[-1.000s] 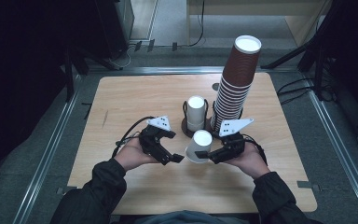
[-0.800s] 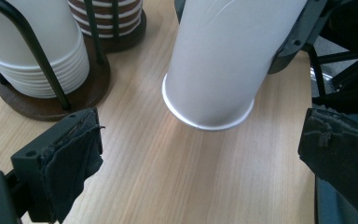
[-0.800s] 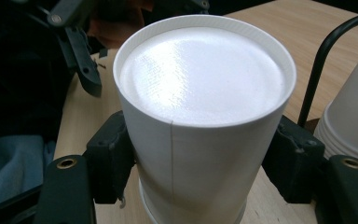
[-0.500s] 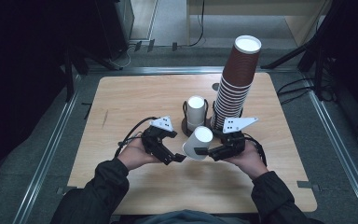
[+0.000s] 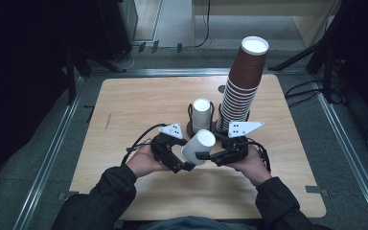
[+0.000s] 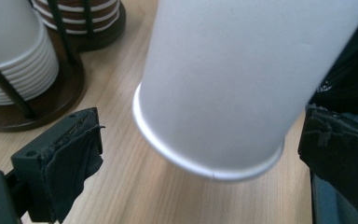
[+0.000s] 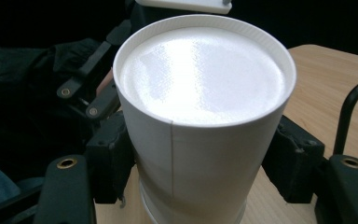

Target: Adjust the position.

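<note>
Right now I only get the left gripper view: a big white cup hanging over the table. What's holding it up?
Observer: The right gripper clamps the white cup from both sides.
Operator: Is the cup upright?
Observer: No. The high view shows it tilted, closed base up.
Operator: Those brown cups at my top edge, are there many?
Observer: Yes. The brown stack towers over the short white stack beside it.
</note>
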A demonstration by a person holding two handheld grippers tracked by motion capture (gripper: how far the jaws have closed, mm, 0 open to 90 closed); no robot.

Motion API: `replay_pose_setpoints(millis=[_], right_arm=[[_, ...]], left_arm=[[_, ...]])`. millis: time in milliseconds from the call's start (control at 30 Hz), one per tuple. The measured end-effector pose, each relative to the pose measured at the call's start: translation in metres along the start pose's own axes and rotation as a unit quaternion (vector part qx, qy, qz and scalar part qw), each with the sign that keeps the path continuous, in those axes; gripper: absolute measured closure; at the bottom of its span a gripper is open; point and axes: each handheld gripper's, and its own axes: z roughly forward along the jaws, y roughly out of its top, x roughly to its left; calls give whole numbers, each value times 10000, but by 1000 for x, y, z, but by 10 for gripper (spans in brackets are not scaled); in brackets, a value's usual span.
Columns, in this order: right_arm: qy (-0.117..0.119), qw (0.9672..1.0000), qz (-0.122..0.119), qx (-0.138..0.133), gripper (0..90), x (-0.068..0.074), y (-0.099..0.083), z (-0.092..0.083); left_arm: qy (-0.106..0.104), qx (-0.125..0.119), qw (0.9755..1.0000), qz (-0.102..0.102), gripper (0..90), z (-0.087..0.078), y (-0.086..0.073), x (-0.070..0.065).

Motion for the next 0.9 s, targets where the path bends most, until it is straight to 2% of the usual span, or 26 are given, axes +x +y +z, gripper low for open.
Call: replay_pose_setpoints(millis=[167,333,367,400,533,600,733,800,833,900], right_arm=[[98,9999,57,-108,317,1,0,3],[152,9997,76,-150,317,2,-1,6],[161,9997,91,-176,317,3,-1,8],[183,9996,125,-189,317,3,-1,9],[209,9994,157,-229,317,3,-2,11],[224,9993,160,-267,317,3,-2,12],[212,9992,163,-282,317,3,-2,12],[190,9993,181,-283,317,3,-2,12],[190,9993,181,-283,317,3,-2,12],[169,9992,210,-296,323,3,-2,11]], left_arm=[[-96,-39,9999,15,5,3,1,-2],[-82,27,9999,98,5,5,1,-4],[-102,4,9999,111,17,5,1,-5],[-114,-19,9999,111,68,5,1,-5],[-132,-97,9999,51,72,4,1,-4],[-160,-179,9997,30,140,3,0,-4],[-145,-225,9996,0,147,1,0,-2],[-152,-245,9996,3,169,0,0,-2],[-152,-245,9996,3,220,0,0,-2],[-184,-276,9994,-5,231,0,0,-2]])
